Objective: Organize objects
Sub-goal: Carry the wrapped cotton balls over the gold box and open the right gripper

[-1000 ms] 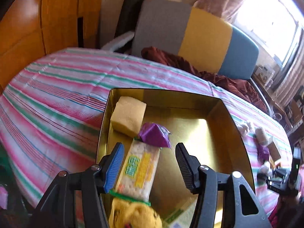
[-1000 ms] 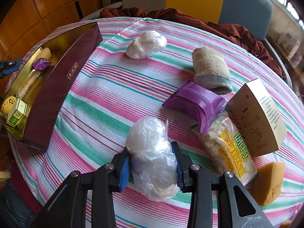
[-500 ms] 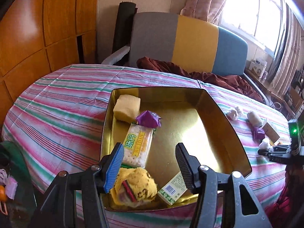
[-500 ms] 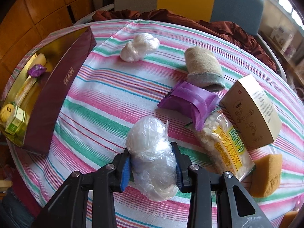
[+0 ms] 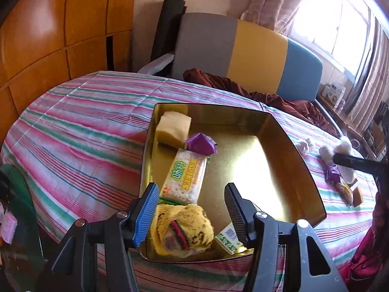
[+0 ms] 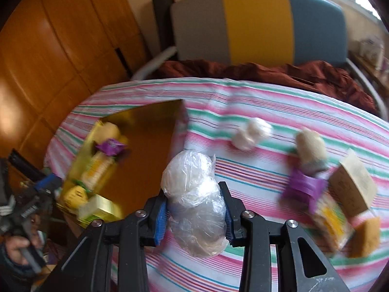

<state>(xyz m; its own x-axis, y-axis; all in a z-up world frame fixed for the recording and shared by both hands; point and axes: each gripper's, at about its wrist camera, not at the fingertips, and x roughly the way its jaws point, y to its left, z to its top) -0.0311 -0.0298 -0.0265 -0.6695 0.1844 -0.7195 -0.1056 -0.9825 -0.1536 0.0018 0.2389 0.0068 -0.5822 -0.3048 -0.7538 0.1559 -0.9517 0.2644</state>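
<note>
The right gripper (image 6: 195, 209) is clamped on a plastic-wrapped white bundle (image 6: 194, 194), held above the striped tablecloth (image 6: 255, 112) just right of the gold tin (image 6: 145, 131). The left gripper (image 5: 190, 210) hangs with its jaws apart and empty over the tin's near end – above a yellow cloth (image 5: 181, 231) and a cracker packet (image 5: 186, 176).

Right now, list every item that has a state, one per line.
Right gripper: shut on the plastic-wrapped bundle.
Left gripper: open, empty.
Gold tin: open, partly filled.
Cracker packet: lying flat in the tin.
Cardboard box: closed, on the tablecloth.
</note>
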